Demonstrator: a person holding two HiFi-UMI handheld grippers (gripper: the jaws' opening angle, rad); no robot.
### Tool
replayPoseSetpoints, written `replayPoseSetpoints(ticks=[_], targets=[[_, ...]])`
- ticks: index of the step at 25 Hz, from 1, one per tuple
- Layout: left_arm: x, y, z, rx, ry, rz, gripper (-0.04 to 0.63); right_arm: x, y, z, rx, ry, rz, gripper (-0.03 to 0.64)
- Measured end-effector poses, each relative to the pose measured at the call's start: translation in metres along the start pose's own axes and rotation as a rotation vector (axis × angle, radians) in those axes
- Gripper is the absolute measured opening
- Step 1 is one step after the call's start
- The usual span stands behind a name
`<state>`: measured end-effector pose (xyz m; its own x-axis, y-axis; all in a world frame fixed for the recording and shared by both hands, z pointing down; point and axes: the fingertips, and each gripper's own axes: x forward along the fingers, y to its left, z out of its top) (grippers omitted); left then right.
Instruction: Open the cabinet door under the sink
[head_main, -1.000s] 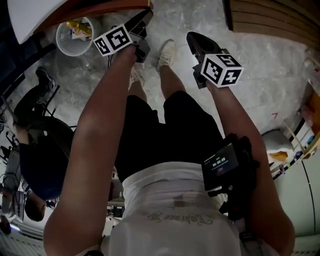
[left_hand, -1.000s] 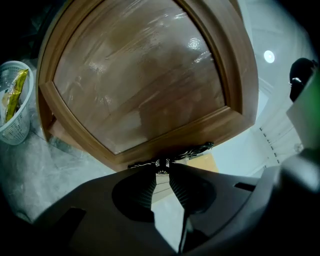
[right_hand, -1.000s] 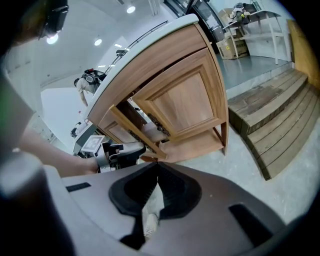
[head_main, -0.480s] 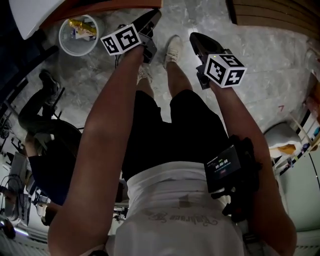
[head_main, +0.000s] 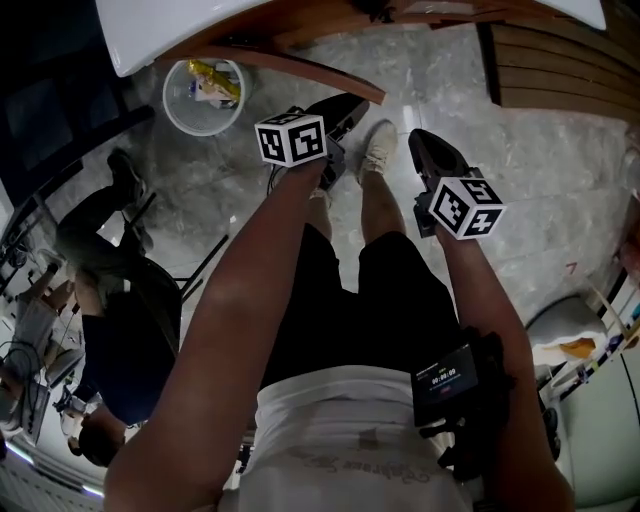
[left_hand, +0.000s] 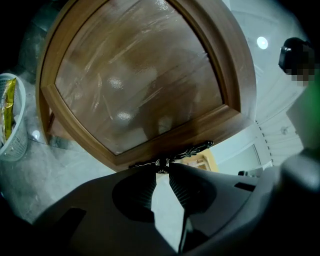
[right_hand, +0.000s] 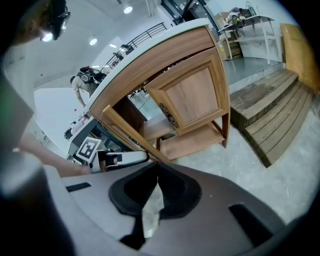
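One door under the sink stands swung out. The left gripper seems clamped on its dark handle, the best hold. It is stiff, hinged wood, probably light. Right gripper is closed and empty.

Cabinet door swung wider. In the head view its wooden edge now juts further out from under the white desk, closer to the person's feet. Left tool, pinched on the door's black handle, came back with it, and its marker cube sits lower in frame. Right tool also drew back toward the body. Bin now lies lower and further right in the head view. More of the desk shows along the top.
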<state>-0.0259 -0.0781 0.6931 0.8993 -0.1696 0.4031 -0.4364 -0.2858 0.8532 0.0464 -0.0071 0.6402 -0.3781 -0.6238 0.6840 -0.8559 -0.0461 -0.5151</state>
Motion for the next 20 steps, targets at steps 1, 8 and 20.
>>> replayPoseSetpoints(ticks=[1,8,20], targets=[[-0.005,0.002,-0.003,0.018,0.023,-0.006,0.087,0.003,0.005,-0.001,0.0,-0.005,0.0,0.014],[-0.041,0.005,-0.026,0.093,0.129,-0.064,0.087,0.01,0.035,-0.01,-0.004,-0.023,0.001,0.014],[-0.11,0.027,-0.069,0.141,0.303,-0.1,0.087,0.019,0.063,-0.016,-0.022,-0.009,0.004,0.014]])
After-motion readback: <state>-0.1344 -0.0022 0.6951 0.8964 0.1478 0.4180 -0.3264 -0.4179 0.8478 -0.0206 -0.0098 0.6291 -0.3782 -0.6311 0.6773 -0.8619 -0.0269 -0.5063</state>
